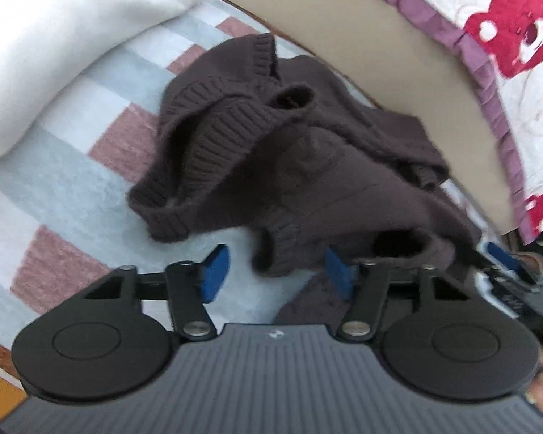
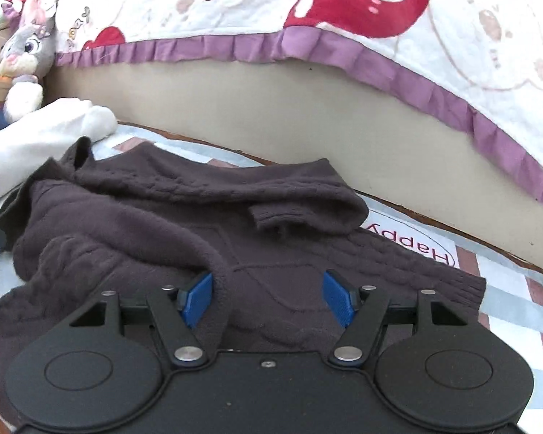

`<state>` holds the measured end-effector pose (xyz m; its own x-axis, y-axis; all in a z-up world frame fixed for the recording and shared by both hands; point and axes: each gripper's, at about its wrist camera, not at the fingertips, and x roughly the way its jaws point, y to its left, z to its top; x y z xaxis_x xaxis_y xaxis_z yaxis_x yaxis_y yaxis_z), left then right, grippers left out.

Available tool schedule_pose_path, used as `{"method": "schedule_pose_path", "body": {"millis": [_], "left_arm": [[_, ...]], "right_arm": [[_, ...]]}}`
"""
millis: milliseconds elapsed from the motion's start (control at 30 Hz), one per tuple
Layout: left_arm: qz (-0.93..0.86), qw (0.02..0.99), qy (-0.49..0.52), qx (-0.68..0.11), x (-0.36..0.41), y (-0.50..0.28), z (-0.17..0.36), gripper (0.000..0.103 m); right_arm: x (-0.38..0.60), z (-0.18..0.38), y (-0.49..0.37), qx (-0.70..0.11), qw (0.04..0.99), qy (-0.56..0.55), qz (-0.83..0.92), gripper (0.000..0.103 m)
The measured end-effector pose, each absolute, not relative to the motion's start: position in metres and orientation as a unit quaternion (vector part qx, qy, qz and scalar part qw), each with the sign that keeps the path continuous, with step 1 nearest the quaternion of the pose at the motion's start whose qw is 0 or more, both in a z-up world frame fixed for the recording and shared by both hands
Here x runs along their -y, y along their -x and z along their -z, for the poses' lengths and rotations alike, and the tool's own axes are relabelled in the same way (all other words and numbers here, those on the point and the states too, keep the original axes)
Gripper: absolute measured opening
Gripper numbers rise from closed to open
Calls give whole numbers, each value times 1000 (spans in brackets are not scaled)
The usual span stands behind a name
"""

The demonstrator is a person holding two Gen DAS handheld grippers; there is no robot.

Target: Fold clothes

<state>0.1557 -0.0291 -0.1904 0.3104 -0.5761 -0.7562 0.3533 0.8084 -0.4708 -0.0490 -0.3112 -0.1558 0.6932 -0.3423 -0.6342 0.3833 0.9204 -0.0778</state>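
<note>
A dark brown knitted sweater (image 1: 289, 152) lies crumpled on a pink, white and pale blue checked cloth (image 1: 54, 188). My left gripper (image 1: 277, 273) is open just above the sweater's near edge; a ribbed cuff hangs between its blue pads (image 1: 215, 273). My right gripper (image 2: 268, 298) is open over the same sweater (image 2: 199, 224), with a fold of knit lying against its left pad (image 2: 197, 298). The right gripper also shows at the far right of the left wrist view (image 1: 503, 264). A rolled sleeve (image 2: 300, 206) lies across the sweater's middle.
A white pillow (image 1: 72, 47) sits beside the sweater at the left. A beige bed side (image 2: 307, 119) runs behind it, with a purple-frilled white quilt with red bears (image 2: 344, 7) hanging over it. A stuffed bunny (image 2: 21, 58) sits at the far left.
</note>
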Motion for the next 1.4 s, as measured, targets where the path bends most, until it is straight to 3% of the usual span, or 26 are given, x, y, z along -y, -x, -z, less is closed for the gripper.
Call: {"method": "schedule_pose_path", "body": {"millis": [33,100,233,367,500,567,633,700,733,767,833,1000,1200,1267,1300,1333,1400], "left_arm": [[287,805,96,-510,32,-155,191,28],[295,800,92,-514,37,-155,195,25],[307,796,77,-516,45,-152,202,23],[284,821,-12,-495,62,-140,202,25],[286,823,3,-490,64,-144,201,26],[288,823,19,-490,64,-147,201,21],[281,828,17,-484,64,-147,202,13],[277,831,7,-483,65,-147,204,13],[276,831,5,-483,65,-148,204,13],[274,832,2,-483,65,-149,205,13],[268,835,-9,-480,66,-149,205,13],[246,856,-77,-449,72,-141,200,13],[280,854,-79,-432,83,-133,192,13],[289,851,-101,-426,93,-129,193,16],[293,850,-113,-423,98,-127,193,24],[297,848,-124,-420,103,-125,193,42],[305,845,-146,-414,113,-121,193,63]], "right_arm": [[317,155,53,-346,916,-60,195,71],[330,154,62,-361,904,-132,187,70],[350,163,95,-367,869,-304,133,26],[341,197,118,-378,817,-425,91,23],[319,215,112,-402,816,-408,75,29],[312,223,106,-408,807,-424,55,49],[305,231,97,-418,802,-426,35,49],[299,233,88,-422,811,-403,33,50],[296,233,83,-424,816,-392,31,49],[292,231,78,-424,824,-373,34,40],[286,217,74,-418,850,-319,43,10],[294,152,94,-351,908,-212,83,9],[332,117,104,-339,908,-97,227,9],[346,117,100,-345,900,-72,256,9],[351,120,96,-352,897,-58,262,9],[359,123,91,-361,893,-46,266,9],[374,133,80,-381,884,-25,271,9]]}}
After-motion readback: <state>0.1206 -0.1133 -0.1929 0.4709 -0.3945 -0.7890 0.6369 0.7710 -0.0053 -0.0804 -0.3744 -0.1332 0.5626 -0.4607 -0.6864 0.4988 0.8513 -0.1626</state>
